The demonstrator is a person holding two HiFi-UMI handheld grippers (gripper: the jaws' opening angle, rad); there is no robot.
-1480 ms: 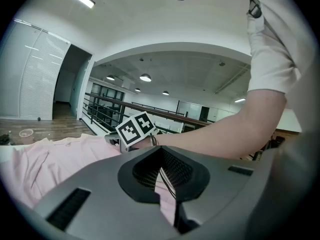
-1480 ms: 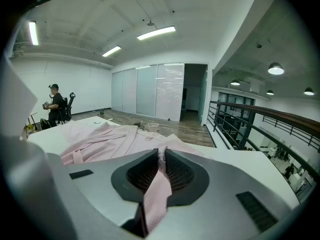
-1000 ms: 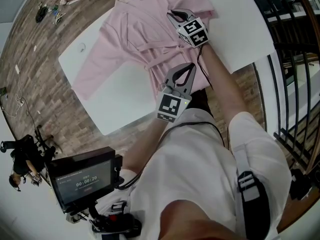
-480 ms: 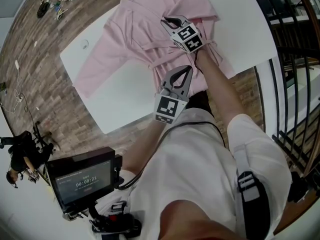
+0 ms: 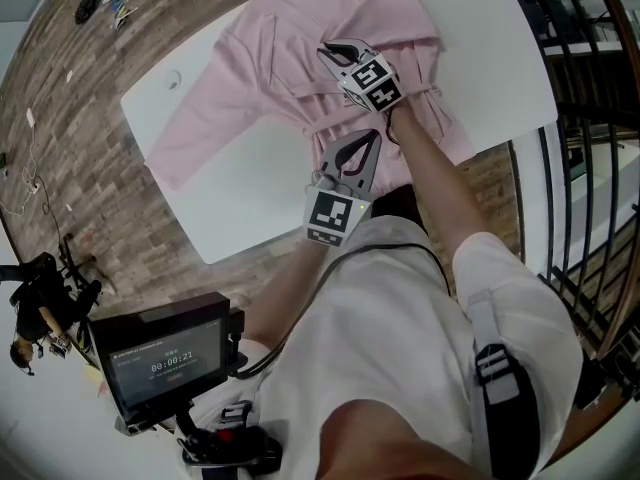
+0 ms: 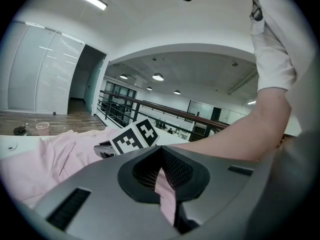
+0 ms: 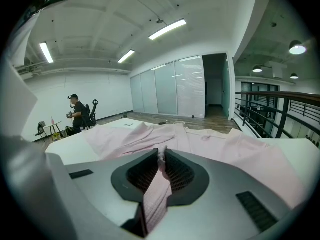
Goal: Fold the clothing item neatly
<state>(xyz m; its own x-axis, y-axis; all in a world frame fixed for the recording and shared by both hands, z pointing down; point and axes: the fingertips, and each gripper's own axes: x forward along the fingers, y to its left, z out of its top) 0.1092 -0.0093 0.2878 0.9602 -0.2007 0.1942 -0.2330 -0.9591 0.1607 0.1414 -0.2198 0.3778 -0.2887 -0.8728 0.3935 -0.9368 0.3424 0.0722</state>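
On white table [image 5: 232, 180], wood floor [image 5: 82, 153] around, left gripper [image 5: 373, 137] and right gripper [image 5: 326, 51] each clamped on pink shirt [image 5: 285, 53].

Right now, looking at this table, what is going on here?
A person with a gripper in each hand is folding a pink shirt spread on a white table. The left gripper and the right gripper are each shut on a pinch of its fabric. The fold is unfinished.

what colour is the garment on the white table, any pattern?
The garment is plain pale pink, no pattern; head view shows it best.
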